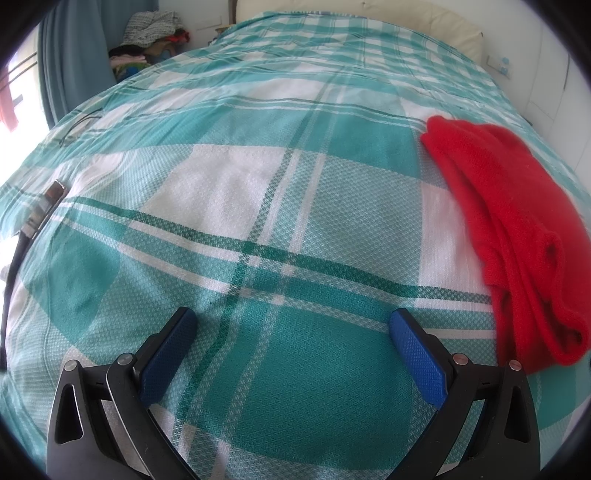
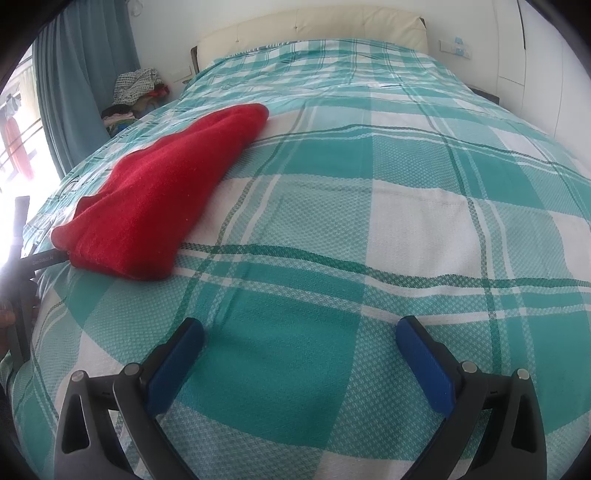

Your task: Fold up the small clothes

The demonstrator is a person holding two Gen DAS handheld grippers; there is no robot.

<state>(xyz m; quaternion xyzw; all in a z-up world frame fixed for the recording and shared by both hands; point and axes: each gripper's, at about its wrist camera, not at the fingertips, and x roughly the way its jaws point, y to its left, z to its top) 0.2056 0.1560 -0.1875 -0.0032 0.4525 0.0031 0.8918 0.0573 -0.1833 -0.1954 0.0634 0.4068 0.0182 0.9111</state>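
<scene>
A red knitted garment (image 1: 509, 229) lies folded into a long narrow shape on the teal and white checked bedspread (image 1: 258, 206). In the left wrist view it lies to the right of my left gripper (image 1: 291, 317), which stands open over bare bedspread with nothing between its blue pads. In the right wrist view the same red garment (image 2: 159, 188) lies to the upper left of my right gripper (image 2: 299, 328). That gripper is also open and holds nothing. Part of the left gripper's dark body (image 2: 40, 256) shows beside the garment's near end.
The bed (image 2: 369, 177) fills both views, with a cream headboard (image 2: 314, 26) at the far end. A pile of clothes (image 2: 136, 92) sits by the blue curtain (image 2: 81, 74) at the far left. A dark cable (image 1: 14, 251) lies along the bed's left edge.
</scene>
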